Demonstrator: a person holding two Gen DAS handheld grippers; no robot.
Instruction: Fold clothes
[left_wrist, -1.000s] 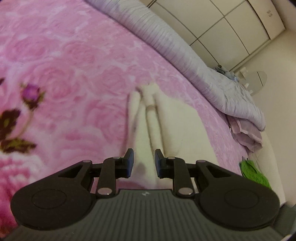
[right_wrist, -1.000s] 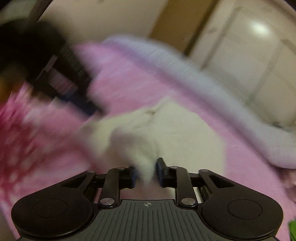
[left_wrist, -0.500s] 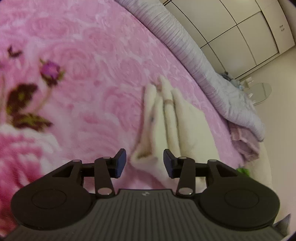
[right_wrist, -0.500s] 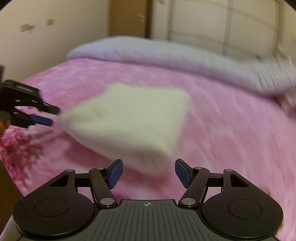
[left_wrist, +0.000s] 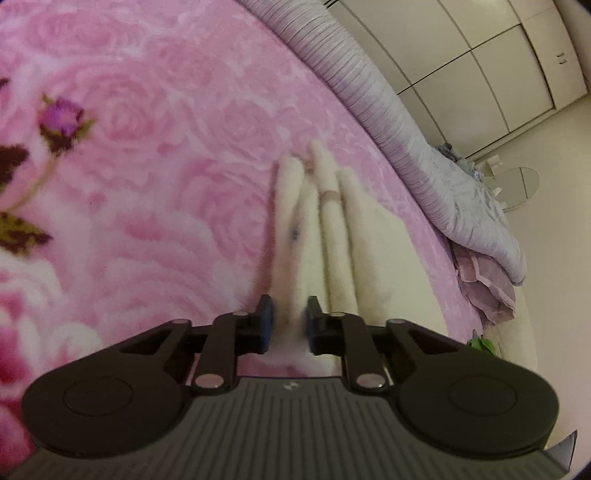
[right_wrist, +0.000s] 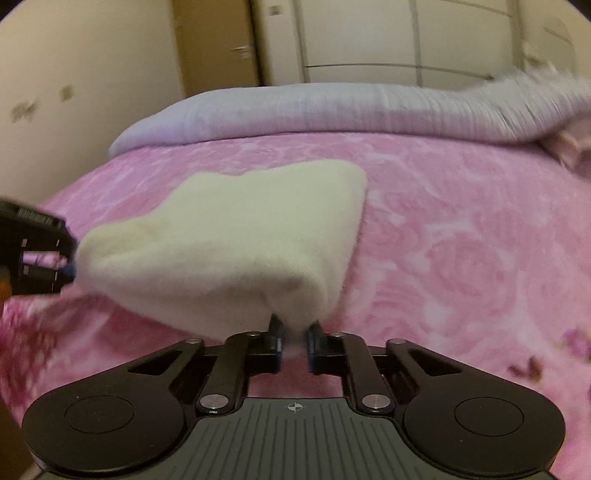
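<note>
Cream garment (right_wrist: 236, 236) on pink bed (right_wrist: 461, 240), folded. My left gripper (left_wrist: 288, 319) and right gripper (right_wrist: 295, 338): jaws pinching its near corners. Folds blurred in left view; garment's underside hidden.

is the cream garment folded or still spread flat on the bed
Folded. The cream garment shows stacked layers along its edge, the left gripper and right gripper each shut on a corner.

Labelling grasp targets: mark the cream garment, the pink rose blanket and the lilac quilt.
cream garment (right_wrist: 236, 236), right wrist view: middle of its folded top face.
pink rose blanket (right_wrist: 461, 258), right wrist view: bare patch to the garment's right.
lilac quilt (right_wrist: 332, 110), right wrist view: ribbed front face along the far edge.
</note>
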